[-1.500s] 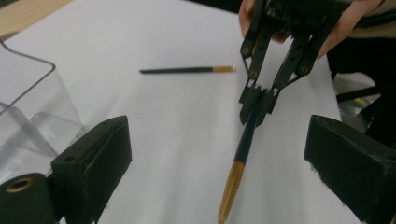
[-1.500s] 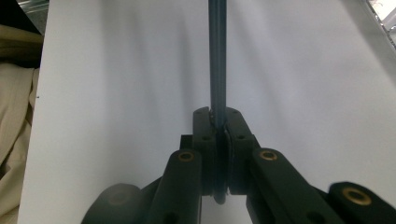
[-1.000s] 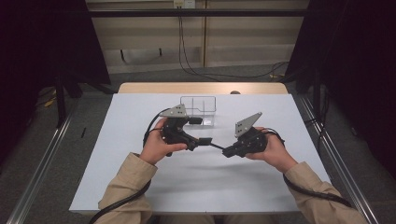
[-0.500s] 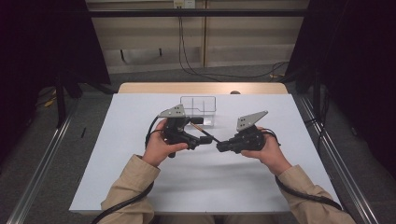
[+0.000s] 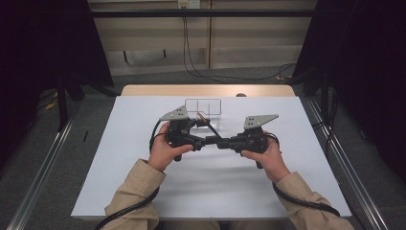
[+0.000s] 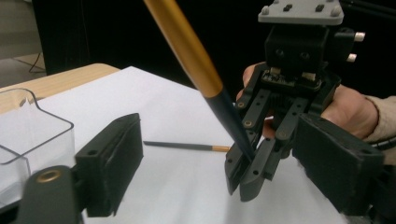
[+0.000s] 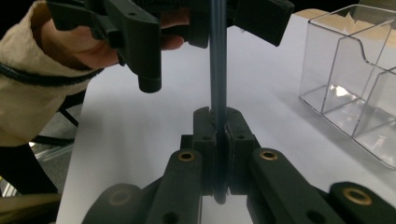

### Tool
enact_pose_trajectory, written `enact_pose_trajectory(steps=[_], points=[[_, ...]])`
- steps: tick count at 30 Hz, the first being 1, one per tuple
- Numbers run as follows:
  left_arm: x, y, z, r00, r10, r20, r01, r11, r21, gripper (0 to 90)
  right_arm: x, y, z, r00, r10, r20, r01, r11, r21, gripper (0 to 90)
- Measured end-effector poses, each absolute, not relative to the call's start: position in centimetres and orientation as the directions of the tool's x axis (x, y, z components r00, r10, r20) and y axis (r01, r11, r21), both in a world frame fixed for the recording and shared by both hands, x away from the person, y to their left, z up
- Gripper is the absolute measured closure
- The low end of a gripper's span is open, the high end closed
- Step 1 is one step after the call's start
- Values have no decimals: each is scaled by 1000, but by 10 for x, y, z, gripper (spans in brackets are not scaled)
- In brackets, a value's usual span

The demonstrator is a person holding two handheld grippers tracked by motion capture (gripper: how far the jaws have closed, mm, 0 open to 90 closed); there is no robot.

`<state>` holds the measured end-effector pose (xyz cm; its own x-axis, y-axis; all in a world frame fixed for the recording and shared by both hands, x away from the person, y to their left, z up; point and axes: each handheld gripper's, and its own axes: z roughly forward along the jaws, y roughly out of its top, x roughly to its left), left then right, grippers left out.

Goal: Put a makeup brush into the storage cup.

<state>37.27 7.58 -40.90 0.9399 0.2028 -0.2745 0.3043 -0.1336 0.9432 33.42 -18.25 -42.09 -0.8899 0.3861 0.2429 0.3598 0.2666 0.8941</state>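
A long pen, gold shaft (image 6: 187, 46) with a dark pointed end, slants up from my right gripper (image 7: 219, 135), whose jaws are shut on that dark end. In the high view the pen (image 5: 210, 127) rises toward the clear box. My left gripper (image 6: 222, 140) faces the right one, its pads (image 6: 112, 163) standing wide on either side of the pen without touching it; its jaws have just been closing. Both grippers meet mid-table, left gripper (image 5: 203, 141) and right gripper (image 5: 224, 143) nose to nose. A second pen (image 6: 187, 147) lies flat on the white sheet.
A clear plastic box with compartments (image 5: 203, 106) stands just beyond the grippers, also seen as the clear box (image 7: 355, 84) in the right gripper view. The white sheet (image 5: 119, 158) covers the table; a wooden edge (image 5: 143, 90) runs along the far side.
The right gripper has levelled out and the pen now slants up toward the box. The left gripper's jaws have narrowed a little around the pen. Both hands kept their places.
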Motion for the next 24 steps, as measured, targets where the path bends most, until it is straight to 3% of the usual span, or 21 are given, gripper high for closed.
enact_pose_trajectory(steps=[14,24], points=[[374,80,-413,934,193,-301,322,-87,943,548,333,-179,-422,-880,408,244,356,224,907,853],[371,77,-413,931,174,-319,337,-85,937,748,333,-177,-423,-876,418,243,360,229,904,852]])
